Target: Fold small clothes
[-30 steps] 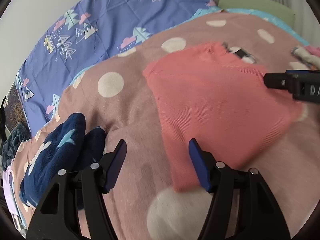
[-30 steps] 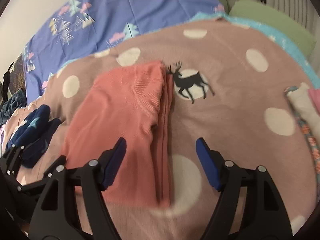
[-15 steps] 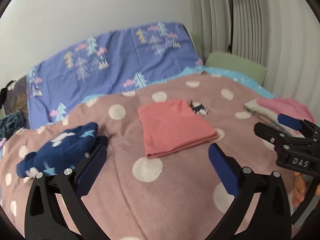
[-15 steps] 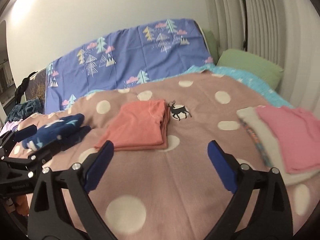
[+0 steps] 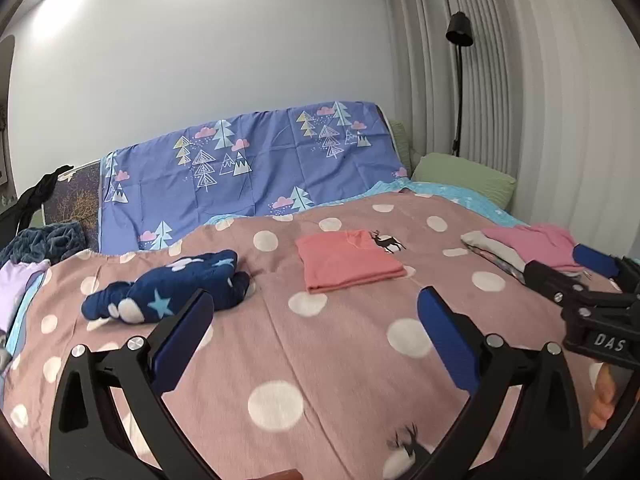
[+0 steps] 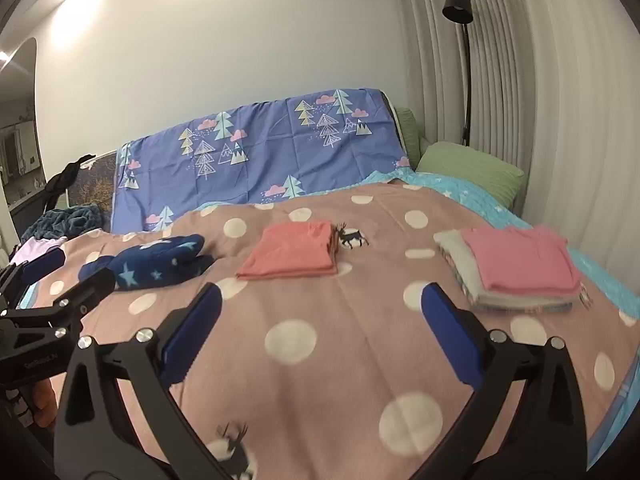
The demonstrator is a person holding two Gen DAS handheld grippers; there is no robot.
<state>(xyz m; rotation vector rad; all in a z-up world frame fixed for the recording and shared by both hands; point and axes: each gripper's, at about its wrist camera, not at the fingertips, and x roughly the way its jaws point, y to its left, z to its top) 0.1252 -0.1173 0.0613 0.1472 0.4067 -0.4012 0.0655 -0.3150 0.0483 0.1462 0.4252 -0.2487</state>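
Both grippers, left (image 5: 312, 332) and right (image 6: 320, 324), hover with jaws spread (nothing held) above the blanket (image 5: 340, 344); coral top (image 5: 348, 266) lies folded.

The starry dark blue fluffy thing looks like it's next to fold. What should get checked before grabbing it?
1. Left gripper open, empty: ok.
2. Right gripper open, empty: ok.
3. Folded coral-red top lying flat, finished: ok.
4. Pink-topped stack of folded clothes tidy, out of the way: ok.
5. Dark blue star-print fleece garment still bunched, nothing on it: ok.
6. Where its edges and sleeves are: cannot tell.
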